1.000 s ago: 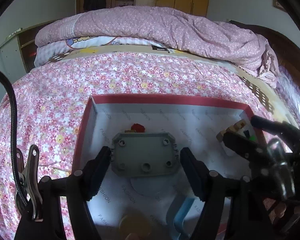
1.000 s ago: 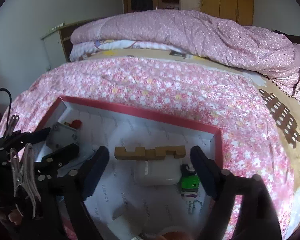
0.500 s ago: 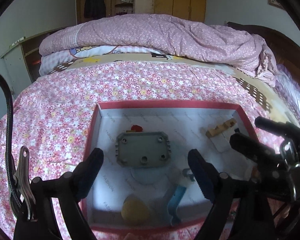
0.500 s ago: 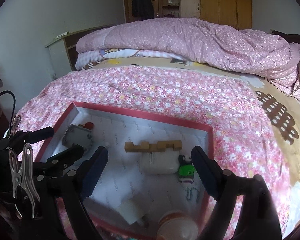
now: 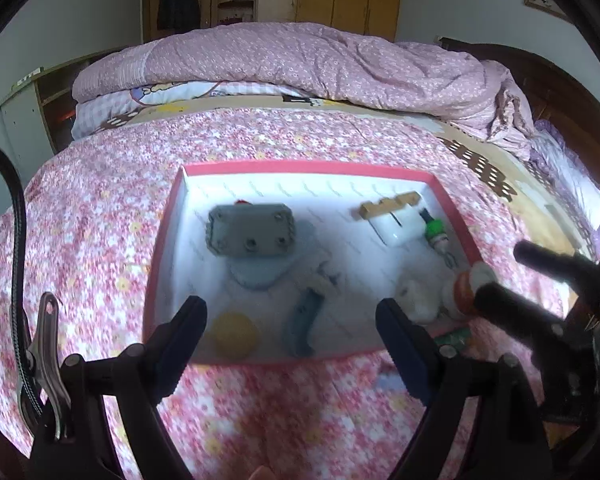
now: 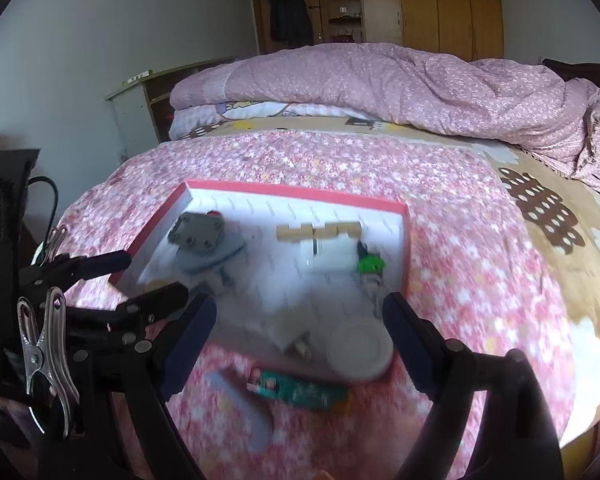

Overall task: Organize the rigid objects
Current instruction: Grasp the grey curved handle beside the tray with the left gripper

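Note:
A red-rimmed box (image 5: pixel 300 168) with a white inside lies on the floral bedspread. In it are a grey plate with holes (image 5: pixel 250 230), a notched wooden block (image 5: pixel 388 206), a white case (image 5: pixel 394 226), a green toy (image 5: pixel 436 230), a yellow round piece (image 5: pixel 235 334) and a blue curved piece (image 5: pixel 302 326). My left gripper (image 5: pixel 290 306) hangs open over the box's near edge, holding nothing. My right gripper (image 6: pixel 299 301) is open and empty too, above the near right of the box (image 6: pixel 296 192). The grey plate (image 6: pixel 198 234) and wooden block (image 6: pixel 318 231) lie beyond it.
A white-capped orange bottle (image 5: pixel 466 284) and a white round lid (image 6: pixel 358 350) sit at the box's near right corner. A green flat packet (image 6: pixel 300 390) and a grey strip (image 6: pixel 244 412) lie on the bedspread in front. A rolled pink quilt (image 6: pixel 380 80) lies behind, with wardrobes beyond it.
Both grippers have drawn back from the box, so its whole inside shows. The left jaws, which flanked the grey plate, have spread wider. The packet and strip on the bedspread have come into view.

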A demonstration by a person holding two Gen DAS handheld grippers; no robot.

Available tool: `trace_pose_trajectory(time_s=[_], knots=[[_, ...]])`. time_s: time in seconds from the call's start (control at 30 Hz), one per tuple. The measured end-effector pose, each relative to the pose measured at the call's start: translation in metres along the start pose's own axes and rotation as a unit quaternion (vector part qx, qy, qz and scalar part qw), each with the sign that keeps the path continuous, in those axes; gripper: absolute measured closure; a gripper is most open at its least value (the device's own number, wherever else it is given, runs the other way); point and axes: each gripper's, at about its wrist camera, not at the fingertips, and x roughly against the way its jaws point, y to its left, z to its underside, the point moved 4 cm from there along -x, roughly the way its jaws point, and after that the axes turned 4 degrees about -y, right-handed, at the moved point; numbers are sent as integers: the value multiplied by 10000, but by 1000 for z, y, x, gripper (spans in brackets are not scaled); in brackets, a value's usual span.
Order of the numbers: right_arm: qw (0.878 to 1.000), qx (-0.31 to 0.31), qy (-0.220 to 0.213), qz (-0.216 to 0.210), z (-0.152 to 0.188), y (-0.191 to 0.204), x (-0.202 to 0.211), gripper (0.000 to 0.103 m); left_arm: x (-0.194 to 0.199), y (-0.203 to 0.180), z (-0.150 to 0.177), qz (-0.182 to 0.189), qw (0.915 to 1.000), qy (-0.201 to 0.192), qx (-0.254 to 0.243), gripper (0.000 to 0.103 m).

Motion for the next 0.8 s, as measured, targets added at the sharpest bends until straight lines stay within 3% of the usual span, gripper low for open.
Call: trace_pose_trajectory(time_s=[0.4,0.6,0.8], knots=[[9997,-62,234,106,74,-15,46,16,18,-38,36,300,9987,105,-398,13],[9989,-29,448,119,112,-20,57,16,9,-70,57,808,9927,316,-832,13],[9982,123,588,72,135,-13,56,16,-7,-89,72,940,9872,483,-1198,13]])
